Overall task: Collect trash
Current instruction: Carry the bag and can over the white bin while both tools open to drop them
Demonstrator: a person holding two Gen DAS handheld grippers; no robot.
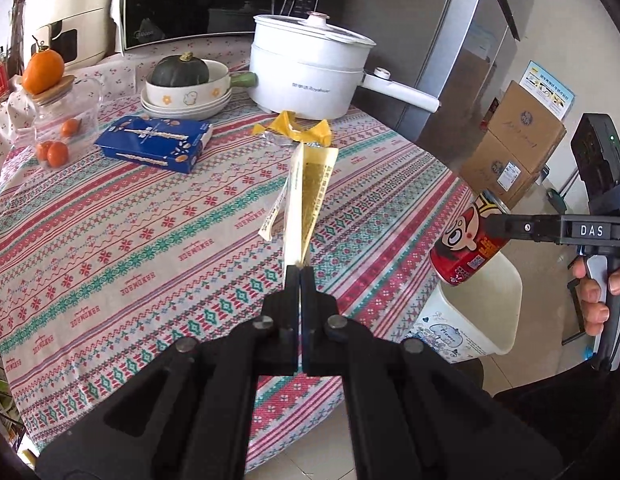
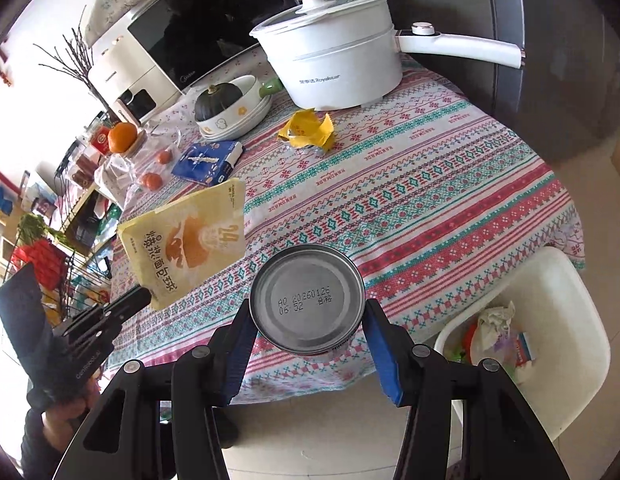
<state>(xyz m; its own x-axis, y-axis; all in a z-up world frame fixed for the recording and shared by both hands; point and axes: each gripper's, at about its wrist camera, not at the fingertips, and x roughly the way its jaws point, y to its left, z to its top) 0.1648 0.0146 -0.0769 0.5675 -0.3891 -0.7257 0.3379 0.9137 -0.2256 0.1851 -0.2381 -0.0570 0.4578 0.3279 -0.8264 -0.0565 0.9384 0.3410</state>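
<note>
Currently left gripper [image 1: 299, 270] pinches a yellow packet [image 1: 310, 196] by its edge, lifted off the tablecloth [image 1: 129, 240]. Right gripper [image 2: 307, 320] clamps a red can [image 1: 468, 240], base toward its camera, above the white bin [image 2: 566, 300] at 4 o'clock. Crumpled yellow wrapper [image 2: 307, 128] lies by the pot [image 2: 338, 64], 12 o'clock.

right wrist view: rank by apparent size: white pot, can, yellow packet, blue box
1. white pot
2. yellow packet and can: about alike, both held close to the camera, so unranked
3. blue box
</note>
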